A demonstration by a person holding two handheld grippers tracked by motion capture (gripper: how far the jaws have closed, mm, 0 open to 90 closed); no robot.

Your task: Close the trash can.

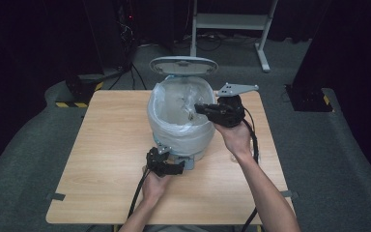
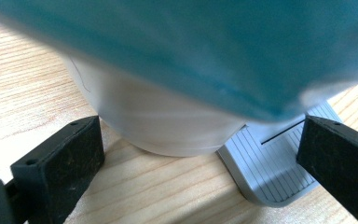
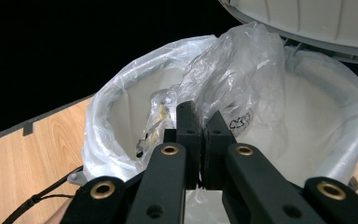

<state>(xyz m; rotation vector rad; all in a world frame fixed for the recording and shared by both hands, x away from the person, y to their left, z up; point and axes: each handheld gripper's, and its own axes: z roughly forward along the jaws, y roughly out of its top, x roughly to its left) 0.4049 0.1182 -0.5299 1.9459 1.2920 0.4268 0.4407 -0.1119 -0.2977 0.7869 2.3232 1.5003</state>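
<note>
From the high view, your right gripper (image 1: 199, 108) reaches over the rim of the white pedal bin (image 1: 181, 137), which stands on the wooden table (image 1: 106, 145) with its lid (image 1: 183, 65) raised behind it. A clear plastic liner bag (image 1: 162, 121) is folded over the bin's rim, and crumpled clear plastic (image 1: 186, 99) lies inside, right at your right jaw tips. Your left gripper (image 1: 176, 166) sits low on the table at the near foot of the bin, its jaws pointing at the base where the pedal sticks out. In the left gripper view, your jaws stand wide apart and grasp nothing: the bin's rounded white base (image 2: 168, 126) lies between and just ahead of them, the grey ribbed pedal (image 2: 270, 168) rests on the table just inside your right-hand jaw, and a blurred teal surface (image 2: 191, 42) hangs above both. In the right gripper view, your jaws are clenched together on a fold of the crumpled plastic (image 3: 233, 79), which rises from the jaw tips up toward the underside of the lid (image 3: 307, 18). Beyond the tips, the liner bag (image 3: 107, 121) lines the bin's inside, and a small yellowish scrap in clear wrapping (image 3: 154, 121) lies just left of your jaws, down in the bin.
</note>
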